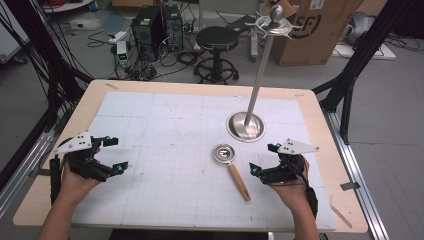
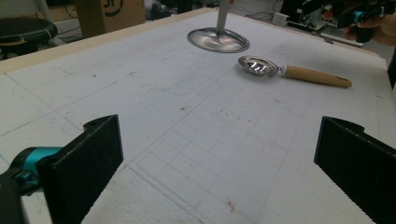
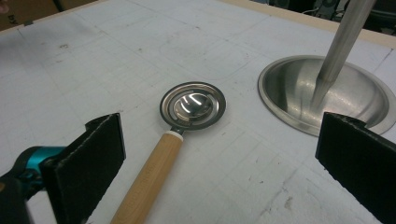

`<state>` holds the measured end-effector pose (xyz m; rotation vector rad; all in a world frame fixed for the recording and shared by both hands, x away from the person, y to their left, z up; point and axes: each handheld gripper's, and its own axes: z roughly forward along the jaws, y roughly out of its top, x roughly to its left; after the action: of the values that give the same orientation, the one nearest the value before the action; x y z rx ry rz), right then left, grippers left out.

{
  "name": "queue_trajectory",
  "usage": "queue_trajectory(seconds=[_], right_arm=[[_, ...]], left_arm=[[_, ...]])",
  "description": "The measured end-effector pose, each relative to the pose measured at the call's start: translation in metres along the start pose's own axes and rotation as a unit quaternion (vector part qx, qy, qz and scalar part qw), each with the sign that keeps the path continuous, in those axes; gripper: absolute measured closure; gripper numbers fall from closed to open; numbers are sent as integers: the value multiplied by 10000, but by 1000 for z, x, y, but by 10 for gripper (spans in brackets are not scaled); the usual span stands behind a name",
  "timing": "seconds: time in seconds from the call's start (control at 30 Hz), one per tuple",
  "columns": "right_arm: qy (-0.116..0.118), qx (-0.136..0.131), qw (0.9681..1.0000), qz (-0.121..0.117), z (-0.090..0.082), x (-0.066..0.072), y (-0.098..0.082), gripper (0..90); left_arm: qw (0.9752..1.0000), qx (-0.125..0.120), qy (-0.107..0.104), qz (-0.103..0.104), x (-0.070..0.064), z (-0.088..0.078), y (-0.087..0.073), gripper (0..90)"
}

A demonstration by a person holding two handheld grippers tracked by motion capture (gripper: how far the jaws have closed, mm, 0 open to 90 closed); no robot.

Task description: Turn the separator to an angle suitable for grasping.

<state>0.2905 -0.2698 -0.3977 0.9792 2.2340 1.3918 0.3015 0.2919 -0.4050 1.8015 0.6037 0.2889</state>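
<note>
A white gridded mat (image 1: pixel 165 135) covers the wooden table (image 1: pixel 320 115) — computer towers (image 1: pixel 155 25), a black stool (image 1: pixel 216 40) and a cardboard box (image 1: pixel 320 30) crowd the floor beyond. Centre frame, a wooden-handled spoon (image 1: pixel 231 167) lies below the steel stand (image 1: pixel 246 125). Left gripper (image 1: pixel 114 154) and right gripper (image 1: pixel 263 157) hover at either side — jaws apart, empty.

Large black letters "SF" in a partial ring, on the cardboard box (image 1: pixel 315 30)
</note>
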Motion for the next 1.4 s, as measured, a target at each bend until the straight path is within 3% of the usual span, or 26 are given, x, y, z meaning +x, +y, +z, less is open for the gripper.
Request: queue_trajectory(seconds=[0.53,0.8,0.93,0.97,1.23,1.3,1.4], right_arm=[[-94,219,9997,-25,-4,10,1,0],[-69,537,9985,-117,7,20,0,9],[-29,813,9965,-206,14,26,-2,33],[-39,927,9952,-321,17,28,-2,37],[77,1251,9914,-372,28,36,-5,61],[100,1326,9904,-386,32,37,-6,125],[151,1476,9882,-391,37,39,-9,151]], left_arm=[[10000,53,-40,28,0,3,-1,18],[9999,43,-73,65,-1,4,0,18],[10000,43,-54,50,0,3,0,18],[10000,43,-57,63,0,4,0,18],[9999,105,-70,101,-1,6,0,18],[9999,98,-74,90,-1,5,0,18],[9999,98,-74,84,0,5,0,18]])
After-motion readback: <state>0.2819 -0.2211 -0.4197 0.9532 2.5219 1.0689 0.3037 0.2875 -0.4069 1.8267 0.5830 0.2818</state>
